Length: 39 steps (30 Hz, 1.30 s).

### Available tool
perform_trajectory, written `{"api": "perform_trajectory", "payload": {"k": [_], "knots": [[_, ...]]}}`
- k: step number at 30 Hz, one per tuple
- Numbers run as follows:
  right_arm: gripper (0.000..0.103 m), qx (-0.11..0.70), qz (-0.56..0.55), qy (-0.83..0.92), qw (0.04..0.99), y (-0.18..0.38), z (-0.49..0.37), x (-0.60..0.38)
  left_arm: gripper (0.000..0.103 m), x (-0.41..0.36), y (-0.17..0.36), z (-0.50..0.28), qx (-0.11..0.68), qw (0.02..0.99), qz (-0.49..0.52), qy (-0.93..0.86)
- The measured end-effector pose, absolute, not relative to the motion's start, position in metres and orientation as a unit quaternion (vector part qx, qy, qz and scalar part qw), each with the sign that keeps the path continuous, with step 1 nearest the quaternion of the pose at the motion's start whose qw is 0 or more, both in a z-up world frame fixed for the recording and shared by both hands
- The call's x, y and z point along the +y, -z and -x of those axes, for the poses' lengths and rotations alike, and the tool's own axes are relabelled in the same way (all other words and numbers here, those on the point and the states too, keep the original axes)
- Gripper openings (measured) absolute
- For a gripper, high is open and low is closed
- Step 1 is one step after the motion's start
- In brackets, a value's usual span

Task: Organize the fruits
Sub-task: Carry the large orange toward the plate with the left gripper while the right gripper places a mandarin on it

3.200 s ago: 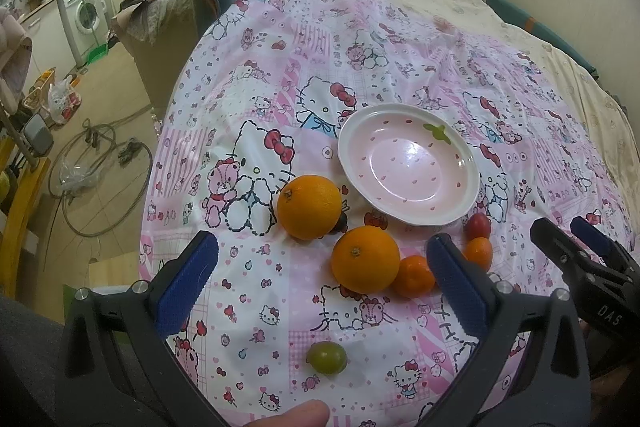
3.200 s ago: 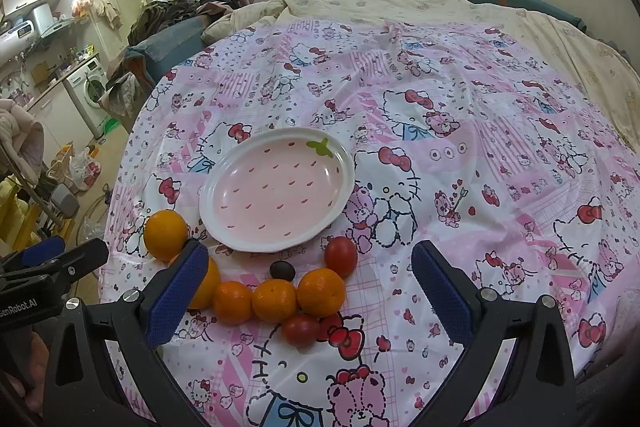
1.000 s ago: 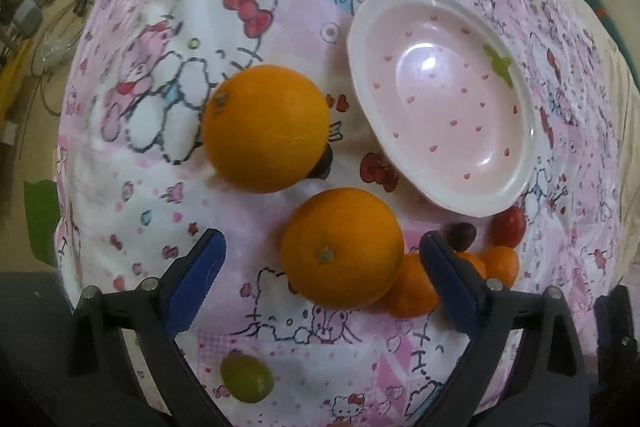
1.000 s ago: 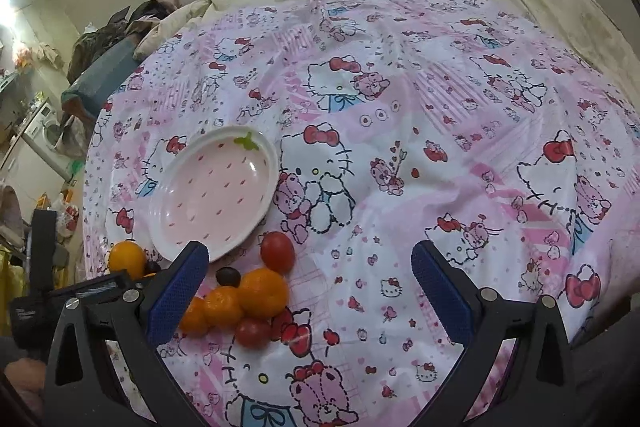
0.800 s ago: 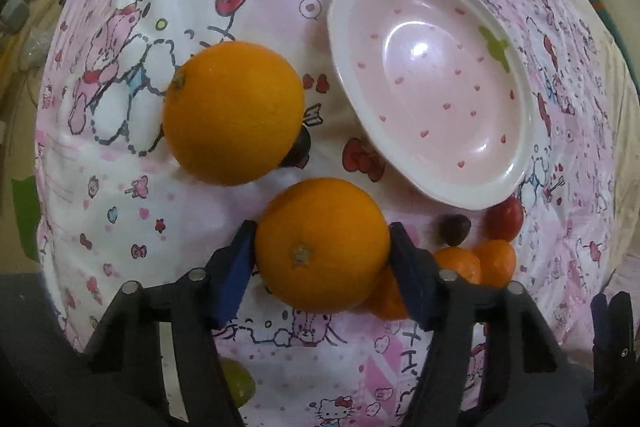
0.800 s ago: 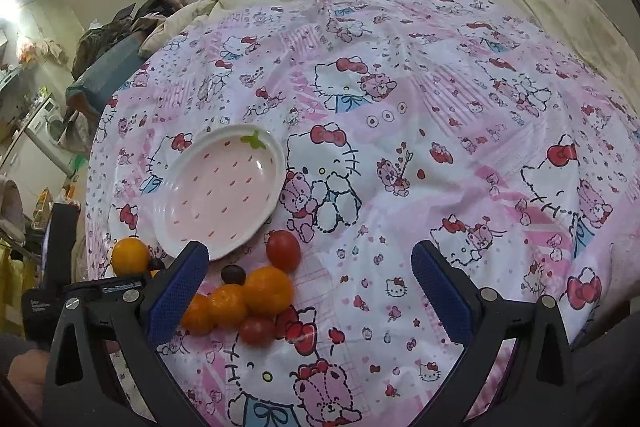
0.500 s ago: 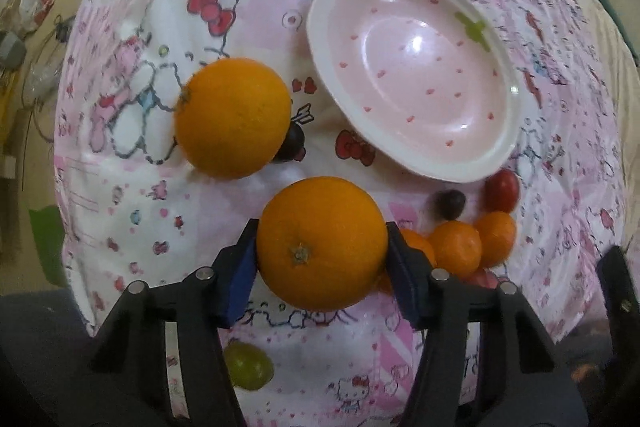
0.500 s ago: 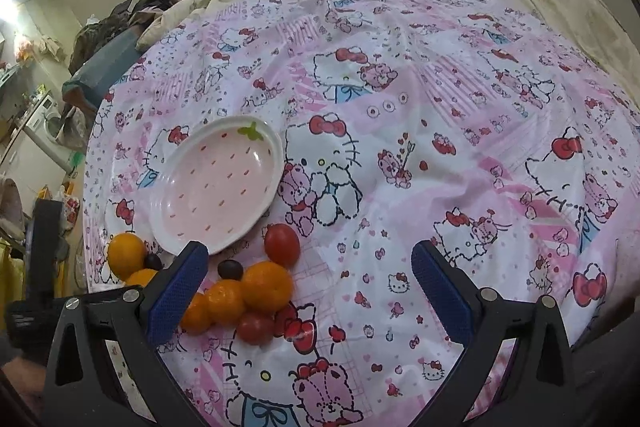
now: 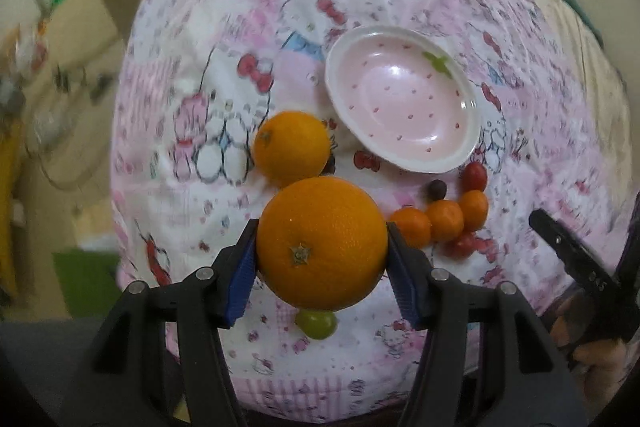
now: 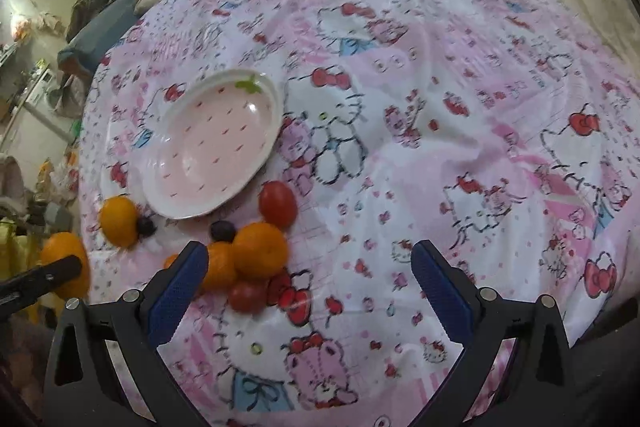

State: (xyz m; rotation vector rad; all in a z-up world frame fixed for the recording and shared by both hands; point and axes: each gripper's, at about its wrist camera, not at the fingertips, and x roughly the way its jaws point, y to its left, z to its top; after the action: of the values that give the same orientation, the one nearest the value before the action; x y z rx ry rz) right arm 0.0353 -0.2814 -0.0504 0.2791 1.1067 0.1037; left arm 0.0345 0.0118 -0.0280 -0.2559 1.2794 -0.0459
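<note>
Orange fruit: two oranges, three mandarins.

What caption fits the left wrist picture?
Left gripper grips a big orange above the cloth, the empty pink plate waiting beyond.

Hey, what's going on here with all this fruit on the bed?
A person is sorting fruit with two handheld grippers. The left gripper is clamped on a large orange and holds it above the patterned bedspread. The right gripper is open and holds nothing. The pink plate has no fruit on it; a second orange, small oranges, tomatoes and a green grape lie beside it.
</note>
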Motion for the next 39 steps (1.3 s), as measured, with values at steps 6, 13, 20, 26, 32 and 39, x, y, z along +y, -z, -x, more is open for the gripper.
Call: {"api": "perform_trajectory", "payload": {"k": [6, 13, 20, 26, 32, 39], "knots": [[0.103, 0.561, -0.144, -0.070, 0.812, 0.041, -0.050, -0.283, 0.055, 0.033, 0.048, -0.036, 0.621, 0.756, 0.210, 0.009], [0.081, 0.624, -0.184, -0.082, 0.755, 0.064, -0.079, -0.266, 0.055, 0.032, 0.041, -0.036, 0.611, 0.763, 0.211, 0.011], [0.054, 0.659, -0.291, -0.082, 0.689, 0.114, -0.079, -0.259, 0.055, 0.030, 0.038, -0.035, 0.608, 0.768, 0.201, 0.024], [0.046, 0.646, -0.306, -0.071, 0.696, 0.125, -0.079, -0.264, 0.055, 0.032, 0.044, -0.036, 0.617, 0.753, 0.226, 0.029], [0.045, 0.628, -0.325, -0.086, 0.702, 0.124, -0.072, -0.276, 0.055, 0.030, 0.049, -0.036, 0.620, 0.755, 0.211, 0.015], [0.045, 0.605, -0.313, -0.106, 0.725, 0.100, -0.068, -0.291, 0.055, 0.030, 0.043, -0.042, 0.610, 0.770, 0.188, 0.003]]}}
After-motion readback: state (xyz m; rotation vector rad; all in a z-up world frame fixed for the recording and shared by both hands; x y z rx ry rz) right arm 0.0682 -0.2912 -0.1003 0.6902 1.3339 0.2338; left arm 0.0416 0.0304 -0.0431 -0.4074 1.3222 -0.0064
